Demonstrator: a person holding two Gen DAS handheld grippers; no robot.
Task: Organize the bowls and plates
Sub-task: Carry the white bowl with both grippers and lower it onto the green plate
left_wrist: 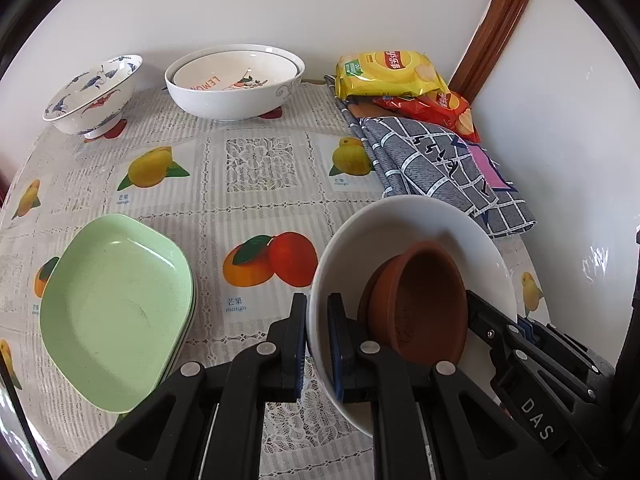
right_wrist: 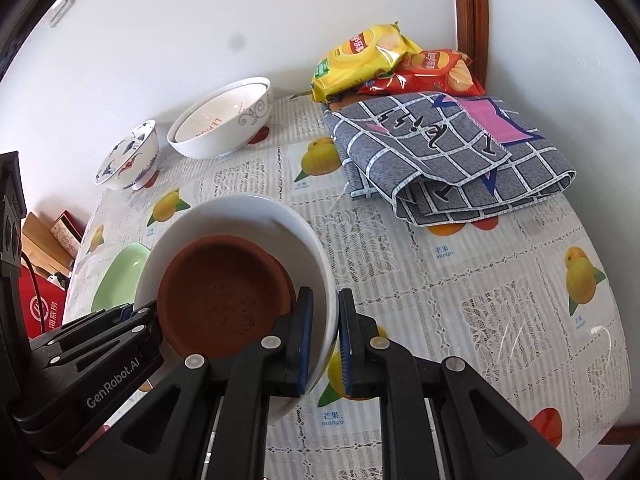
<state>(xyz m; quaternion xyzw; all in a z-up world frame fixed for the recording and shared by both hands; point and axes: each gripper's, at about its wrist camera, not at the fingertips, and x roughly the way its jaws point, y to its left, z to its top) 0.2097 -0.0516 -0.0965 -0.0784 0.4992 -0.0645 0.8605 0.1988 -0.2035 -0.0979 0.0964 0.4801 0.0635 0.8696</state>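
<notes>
Left wrist view has the white bowl (left_wrist: 404, 240) up off the tablecloth (left_wrist: 256, 168), tilted, w/ two brown clay saucers (left_wrist: 420, 300) nested inside; I judge it glazed ceramic, stiff, slick, heavy-ish and chippable, so the rim at opposite sides is where I'd hold, and the loose saucers could slide. Left gripper (left_wrist: 318, 340) is pinched narrow on the bowl's near wall, one pad outside, one inside; right gripper (right_wrist: 322, 340) clamps the opposite rim likewise. Green plates (left_wrist: 116, 312) sit left of the bowl, other bowls beyond it.
</notes>
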